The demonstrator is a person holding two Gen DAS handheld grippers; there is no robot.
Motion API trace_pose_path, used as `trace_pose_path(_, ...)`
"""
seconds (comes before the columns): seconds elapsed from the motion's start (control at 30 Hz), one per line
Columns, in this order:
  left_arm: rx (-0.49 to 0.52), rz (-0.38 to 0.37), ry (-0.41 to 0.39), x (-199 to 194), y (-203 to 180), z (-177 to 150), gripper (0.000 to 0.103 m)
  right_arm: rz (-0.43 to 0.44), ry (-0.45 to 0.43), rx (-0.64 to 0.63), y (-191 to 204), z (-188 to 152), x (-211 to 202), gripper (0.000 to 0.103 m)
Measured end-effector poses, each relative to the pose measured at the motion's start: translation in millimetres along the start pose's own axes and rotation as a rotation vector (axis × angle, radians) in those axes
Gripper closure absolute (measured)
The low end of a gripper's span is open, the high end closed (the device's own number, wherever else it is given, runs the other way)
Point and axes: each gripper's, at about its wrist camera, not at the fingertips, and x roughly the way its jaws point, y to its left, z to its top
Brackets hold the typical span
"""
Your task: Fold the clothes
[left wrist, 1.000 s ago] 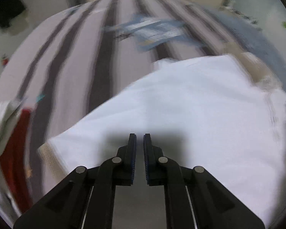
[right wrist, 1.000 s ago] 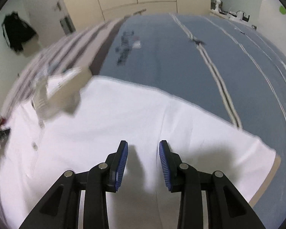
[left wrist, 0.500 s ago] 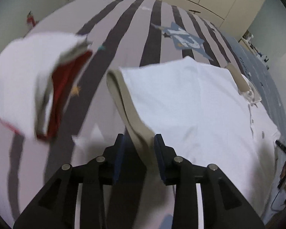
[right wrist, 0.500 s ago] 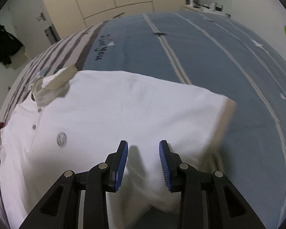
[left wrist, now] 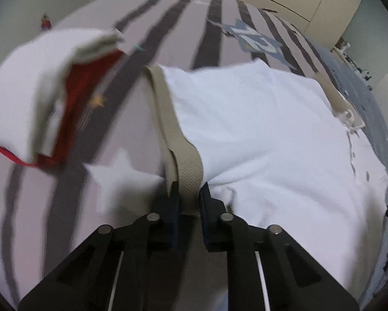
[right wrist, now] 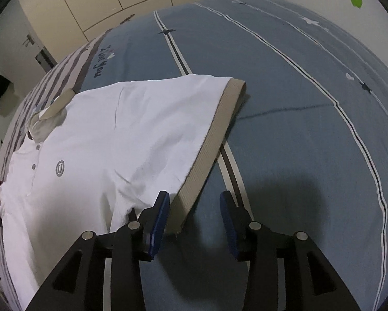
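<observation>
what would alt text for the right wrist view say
The open right gripper sits at the beige cuff of a white polo shirt lying flat on a blue bedspread, with the cuff beside its left finger, not clamped.

My left gripper (left wrist: pixel 188 194) is clamped on the beige sleeve cuff (left wrist: pixel 187 178), while my right gripper (right wrist: pixel 194 207) holds its jaws wide apart (left pad touching cloth), both angled low and forward.
</observation>
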Motion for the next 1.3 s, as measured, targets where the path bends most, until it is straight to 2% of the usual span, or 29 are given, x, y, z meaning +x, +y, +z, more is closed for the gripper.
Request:
trace_pose_path(0.13, -0.032, -0.016, 0.042, 6, 14, -2, 0.087, 0.007, 0.012, 0.009, -3, -6, -1, 0.066)
trace_pose_path(0.23, -0.031, -0.01, 0.035, 3, 12, -2, 0.082, 0.006, 0.013, 0.002, -4, -8, -2, 0.066)
trace_pose_path(0.3, -0.06, -0.013, 0.036, -2, 11, -2, 0.065, 0.009, 0.01, -0.006, -4, -9, -4, 0.066)
trace_pose_path(0.4, -0.073, 0.0, 0.013, -14, 9, -2, 0.058, 0.025, -0.008, -0.02, -2, -9, -11, 0.066)
trace_pose_path(0.57, -0.11, 0.018, -0.021, -31, 16, -6, 0.058, 0.065, -0.013, -0.024, 7, -9, -11, 0.066)
trace_pose_path(0.7, -0.141, 0.02, -0.01, -42, 25, -13, 0.058, 0.037, 0.043, -0.029, 13, -13, 10, 0.066)
trace_pose_path(0.9, -0.11, 0.007, 0.015, -53, 18, -40, 0.058, -0.011, 0.016, -0.07, 11, -16, 6, 0.067)
trace_pose_path(1.03, -0.05, -0.013, 0.023, -61, 4, -60, 0.058, 0.0, -0.018, -0.058, 7, -27, -15, 0.065)
trace_pose_path(1.17, -0.002, -0.052, 0.014, -73, -11, -76, 0.058, 0.085, -0.031, -0.066, 14, -51, -45, 0.065)
trace_pose_path(1.3, 0.048, -0.097, -0.013, -92, -26, -94, 0.058, 0.132, -0.032, -0.112, 34, -87, -72, 0.065)
